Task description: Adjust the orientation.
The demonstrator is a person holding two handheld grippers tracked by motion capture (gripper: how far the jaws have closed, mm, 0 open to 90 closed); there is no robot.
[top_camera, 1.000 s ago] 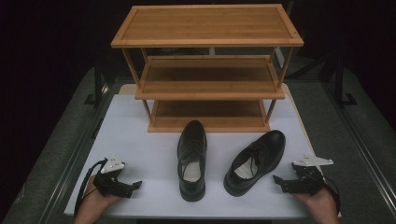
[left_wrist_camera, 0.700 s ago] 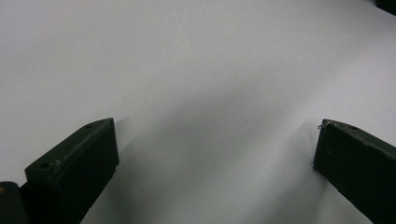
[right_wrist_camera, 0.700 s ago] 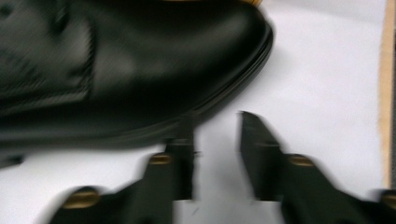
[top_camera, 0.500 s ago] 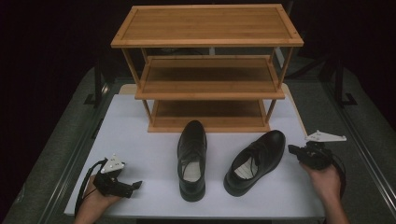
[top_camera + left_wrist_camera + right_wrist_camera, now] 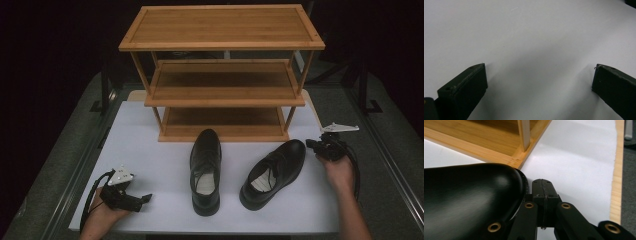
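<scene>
Two black leather shoes stand on the white sheet (image 5: 150,150) in front of a wooden three-shelf rack (image 5: 222,75). The left shoe (image 5: 205,170) points straight at the rack, and the right shoe (image 5: 274,170) is angled with its toe to the back right. My right gripper (image 5: 311,144) is just right of that toe, shut with nothing between its jaws. In the right gripper view its closed tips (image 5: 543,187) sit beside the shoe's glossy toe (image 5: 469,202), apart from the rack's bottom shelf (image 5: 486,142). My left gripper (image 5: 144,198) rests at the front left, open over bare sheet (image 5: 540,72).
The rack's shelves hold nothing. The table's wooden edge (image 5: 616,170) runs close on the right of the right gripper, with grey flooring beyond. White sheet lies open between the left gripper and the left shoe.
My right hand has moved away from the table's front edge toward the rack, from beside the right shoe's heel to beside its toe. The left hand and both shoes have stayed put.
</scene>
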